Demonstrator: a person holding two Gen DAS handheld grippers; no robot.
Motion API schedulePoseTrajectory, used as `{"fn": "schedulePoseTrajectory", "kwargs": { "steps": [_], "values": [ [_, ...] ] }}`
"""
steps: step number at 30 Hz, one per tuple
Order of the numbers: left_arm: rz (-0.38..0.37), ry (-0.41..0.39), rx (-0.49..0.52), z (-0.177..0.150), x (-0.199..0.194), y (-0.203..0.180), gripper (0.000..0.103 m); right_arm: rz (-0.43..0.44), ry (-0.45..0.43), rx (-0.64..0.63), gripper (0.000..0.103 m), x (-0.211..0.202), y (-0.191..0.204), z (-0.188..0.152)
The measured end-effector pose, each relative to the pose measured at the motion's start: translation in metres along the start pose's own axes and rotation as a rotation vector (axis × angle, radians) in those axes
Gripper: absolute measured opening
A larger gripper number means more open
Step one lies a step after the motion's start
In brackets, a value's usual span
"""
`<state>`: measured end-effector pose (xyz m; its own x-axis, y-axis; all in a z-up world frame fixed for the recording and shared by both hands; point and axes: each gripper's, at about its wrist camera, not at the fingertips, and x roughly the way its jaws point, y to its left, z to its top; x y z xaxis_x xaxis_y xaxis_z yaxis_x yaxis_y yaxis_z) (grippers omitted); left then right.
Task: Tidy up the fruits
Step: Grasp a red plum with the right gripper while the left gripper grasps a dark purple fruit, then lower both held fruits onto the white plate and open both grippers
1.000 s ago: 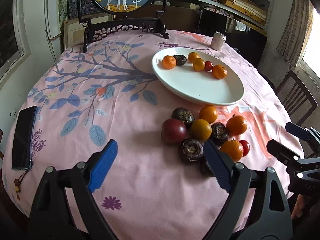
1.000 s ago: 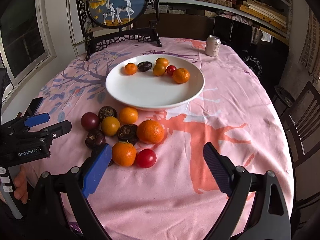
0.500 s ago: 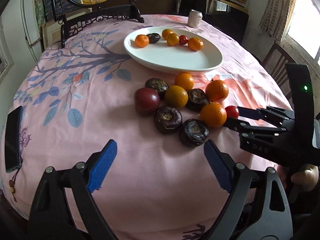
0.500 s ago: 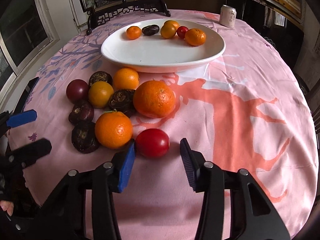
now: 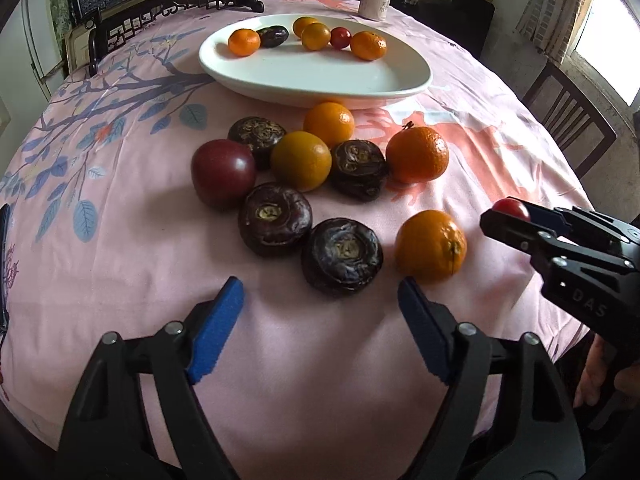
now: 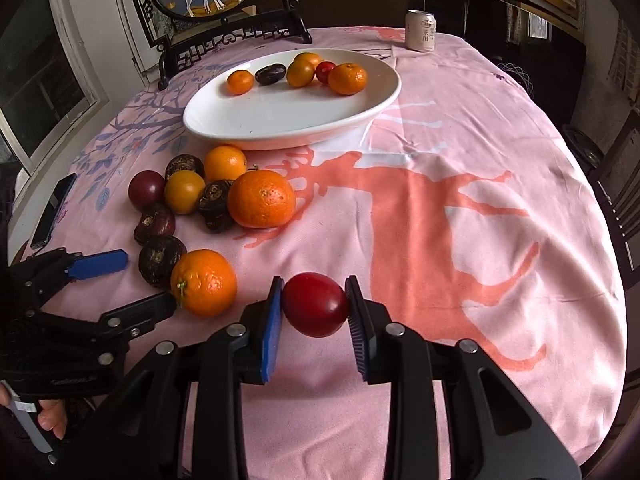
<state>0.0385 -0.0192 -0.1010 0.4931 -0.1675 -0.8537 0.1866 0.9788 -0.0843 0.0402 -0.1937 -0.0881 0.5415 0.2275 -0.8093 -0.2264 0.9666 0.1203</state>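
**Right gripper clamps red tomato; left jaws narrowing near dark fruit**

Left gripper [image 5: 320, 304], seen from its own wrist camera, hangs over the pink tablecloth [image 5: 120, 248] with its blue pads apart; the jaws have just been closing somewhat, and nothing sits between them. Just beyond the tips lies a dark wrinkled fruit [image 5: 342, 256], with an orange [image 5: 431, 245] beside it on the right. More dark fruits, oranges and a plum-coloured fruit [image 5: 223, 173] cluster further back. A white plate [image 5: 320, 76] behind them carries six small fruits along its far side. At the right edge, the right gripper [image 5: 510, 216] shows a red tomato [image 5: 512, 207] at its tips.

From the right wrist camera, the right gripper [image 6: 315, 308] has its pads pressed on both sides of the red tomato [image 6: 315, 305]. The orange [image 6: 204, 282] lies just left of it, and the left gripper's [image 6: 120, 280] tips reach toward the dark fruit there. A drinks can [image 6: 420, 30] stands beyond the plate [image 6: 280, 120].
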Motion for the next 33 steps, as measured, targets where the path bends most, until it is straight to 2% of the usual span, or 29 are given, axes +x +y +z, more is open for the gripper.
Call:
{"fn": "schedulePoseTrajectory", "kwargs": {
  "steps": [4, 8, 9, 10, 15, 24, 33],
  "values": [
    [0.060, -0.035, 0.013, 0.005, 0.006, -0.009, 0.070, 0.008, -0.018, 0.030, 0.031, -0.008, -0.009, -0.002],
    [0.083, -0.051, -0.007, 0.009, 0.008, -0.009, 0.062, 0.019, -0.024, 0.040, 0.031, -0.010, -0.010, -0.003],
    [0.074, -0.051, -0.007, 0.008, 0.007, -0.008, 0.057, 0.022, -0.026, 0.039, 0.031, -0.011, -0.009, -0.003],
    [0.055, -0.054, -0.003, 0.006, 0.004, -0.008, 0.042, 0.022, -0.028, 0.034, 0.031, -0.012, -0.007, -0.003],
    [0.019, -0.056, -0.028, 0.002, -0.006, -0.001, 0.041, 0.030, -0.045, 0.020, 0.031, -0.018, 0.002, -0.001],
    [-0.034, -0.117, -0.071, 0.001, -0.037, 0.017, 0.041, 0.040, -0.064, -0.002, 0.031, -0.026, 0.019, 0.007],
    [-0.043, -0.164, -0.092, 0.021, -0.057, 0.036, 0.041, 0.051, -0.070, -0.028, 0.031, -0.023, 0.029, 0.024]
  ]
}}
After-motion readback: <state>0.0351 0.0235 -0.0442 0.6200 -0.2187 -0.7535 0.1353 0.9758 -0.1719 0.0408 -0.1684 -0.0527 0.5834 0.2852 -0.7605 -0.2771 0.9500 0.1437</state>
